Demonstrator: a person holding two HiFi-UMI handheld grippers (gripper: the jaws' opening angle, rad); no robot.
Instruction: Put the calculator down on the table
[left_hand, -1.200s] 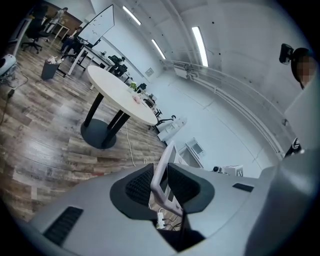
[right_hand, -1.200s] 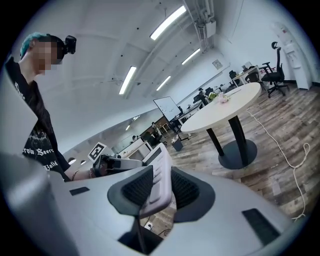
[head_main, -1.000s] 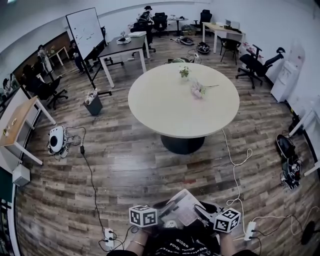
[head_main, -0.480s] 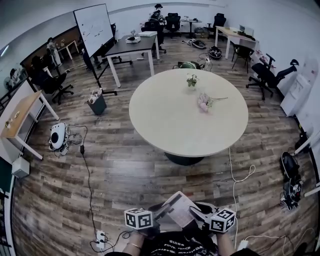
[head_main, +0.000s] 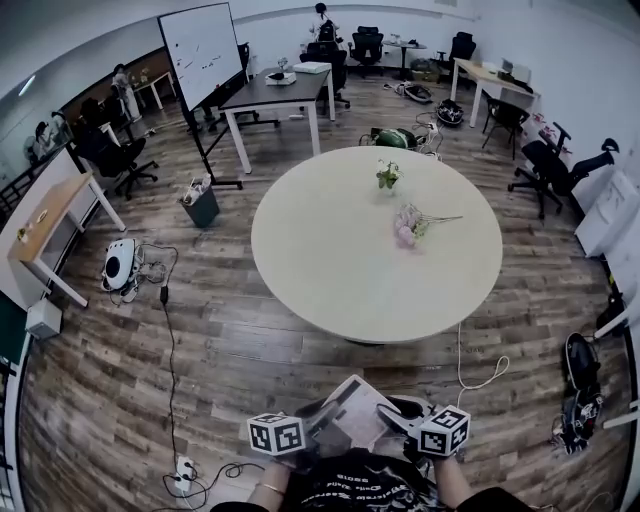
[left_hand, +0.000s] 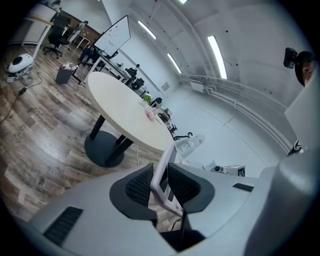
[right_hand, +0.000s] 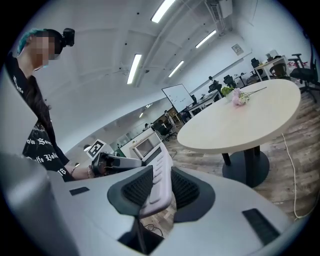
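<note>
A white calculator (head_main: 352, 414) is held between both grippers low in the head view, in front of the person's chest. My left gripper (head_main: 310, 440) is shut on its left edge, seen edge-on as the calculator (left_hand: 162, 172) between the dark pads. My right gripper (head_main: 395, 425) is shut on the calculator (right_hand: 152, 172) at its key end, the display pointing away. The round cream table (head_main: 375, 245) stands ahead across the wood floor, apart from both grippers.
On the table stand a small plant pot (head_main: 387, 176) and a pink flower bunch (head_main: 410, 226). A white cable (head_main: 480, 370) trails on the floor by the table's right. A power strip (head_main: 183, 472) lies at the lower left. Desks, chairs and a whiteboard (head_main: 203, 50) fill the back.
The table has come nearer and lower in the head view as the person walks toward it. Both grippers keep the same hold on the calculator.
</note>
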